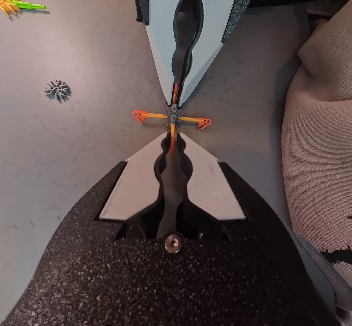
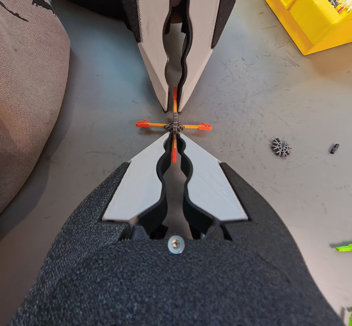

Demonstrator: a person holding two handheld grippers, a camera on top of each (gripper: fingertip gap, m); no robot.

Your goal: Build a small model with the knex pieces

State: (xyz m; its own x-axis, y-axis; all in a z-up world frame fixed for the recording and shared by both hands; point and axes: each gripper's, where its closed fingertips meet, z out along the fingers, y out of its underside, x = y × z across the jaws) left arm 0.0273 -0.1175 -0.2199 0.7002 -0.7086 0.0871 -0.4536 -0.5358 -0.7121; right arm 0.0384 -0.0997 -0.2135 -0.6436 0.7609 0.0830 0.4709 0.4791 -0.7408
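Observation:
A small cross-shaped assembly [image 1: 172, 118] has a grey snowflake hub, four thin yellow rods and an orange connector on each rod end. In the left wrist view my left gripper [image 1: 173, 132] comes from below and is shut on one rod with its orange end [image 1: 172, 146]. My right gripper [image 1: 174, 105] comes from the top and is shut on the opposite rod. In the right wrist view the same assembly [image 2: 174, 126] sits between my right gripper [image 2: 173, 134] below and my left gripper [image 2: 172, 111] above. The two side rods stick out free.
A loose grey snowflake connector [image 1: 58, 90] [image 2: 281, 147] lies on the grey table [image 1: 76, 145]. Yellow and green pieces [image 1: 11, 2] lie far left. A yellow bin [image 2: 304, 21] of parts, a small black piece [image 2: 334, 148] and a green rod [image 2: 342, 248] are right. A person's beige garment [image 1: 314, 145] borders the table. Left and right tips are no more than a few centimetres apart. Left tips and right tips are each some 12 cm from the loose grey snowflake connector [image 2: 281, 147]. Seen from the left wrist view [image 1: 57, 89] as well.

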